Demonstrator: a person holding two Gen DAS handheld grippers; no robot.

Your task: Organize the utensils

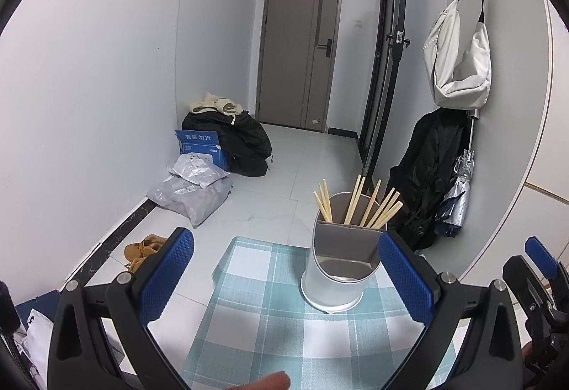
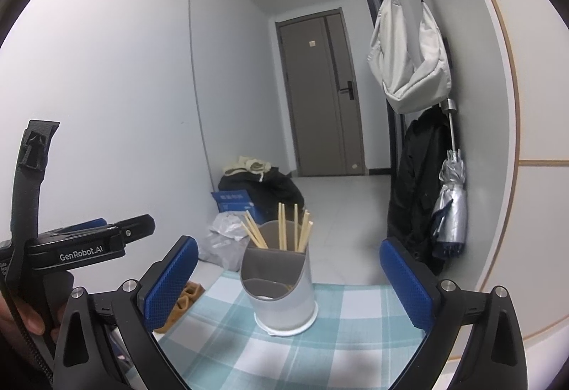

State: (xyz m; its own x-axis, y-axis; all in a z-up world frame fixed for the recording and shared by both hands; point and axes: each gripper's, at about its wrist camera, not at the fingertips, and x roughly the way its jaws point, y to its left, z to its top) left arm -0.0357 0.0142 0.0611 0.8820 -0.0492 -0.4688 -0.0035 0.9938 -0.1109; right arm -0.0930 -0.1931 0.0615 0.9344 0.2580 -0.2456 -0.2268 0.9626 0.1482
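So: one utensil holder (image 1: pixel 334 269), grey-white with a cut-away front, stands upright on the checked tablecloth (image 1: pixel 256 319), well clear of both grippers. Chopsticks (image 1: pixel 370 208) stand in its rear compartment; nine or so tips count in the left wrist view, about seven in the right (some overlap, exact count unsure). Front compartment looks empty apart from a reflection.

Left gripper (image 1: pixel 284 276): jaws spread wide, nothing between the blue pads, holder sits ahead and slightly toward the right pad. Right gripper (image 2: pixel 288 283): jaws likewise spread wide, holding nothing, holder centred ahead.

Only the left view shows the grey parcel bags (image 1: pixel 192 191) fully, the tan shoes (image 1: pixel 142 249) clearly, and a fingertip (image 1: pixel 266 381) at the bottom edge. Only the right view shows the left gripper's body from the side, with a "GenRobot.AI" label (image 2: pixel 81 253) and a hand (image 2: pixel 21 315) round its handle.

Both views: one door (image 1: pixel 298 48), one white bag (image 1: pixel 458 59) hanging, one black coat (image 1: pixel 423 176), one folded silver umbrella (image 1: pixel 457 191), one blue box (image 1: pixel 201 148).
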